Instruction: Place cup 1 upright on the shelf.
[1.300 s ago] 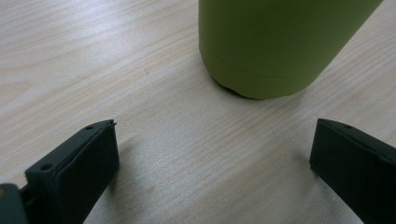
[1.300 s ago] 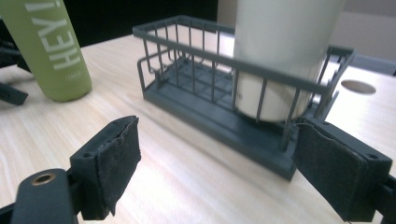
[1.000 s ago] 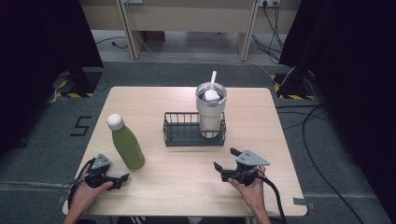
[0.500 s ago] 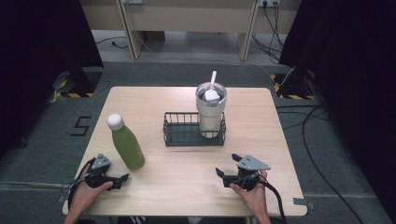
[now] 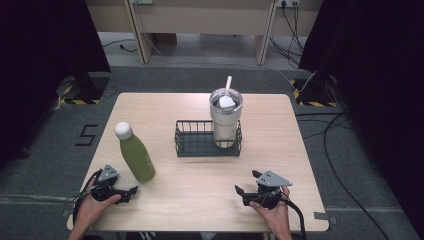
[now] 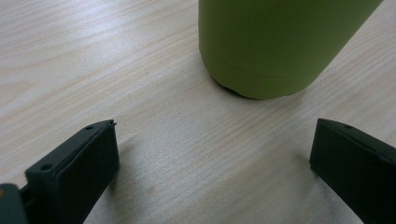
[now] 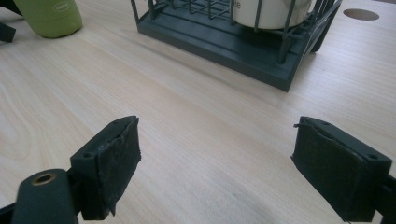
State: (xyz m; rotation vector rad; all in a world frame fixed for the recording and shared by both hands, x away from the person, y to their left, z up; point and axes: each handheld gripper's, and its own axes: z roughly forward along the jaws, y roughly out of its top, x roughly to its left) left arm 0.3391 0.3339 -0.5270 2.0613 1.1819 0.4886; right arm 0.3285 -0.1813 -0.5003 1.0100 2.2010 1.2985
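Left gripper (image 6: 210, 154): jaws spread wide, empty, aimed at the green bottle (image 6: 275, 42) standing just ahead for a grasp; right gripper (image 7: 219, 163): jaws wide apart, empty, facing the wire basket (image 7: 243, 42) holding the tumbler (image 5: 226, 117).

A wooden table (image 5: 200, 200) carries a green bottle (image 5: 136, 152) and wire basket (image 5: 190, 145).
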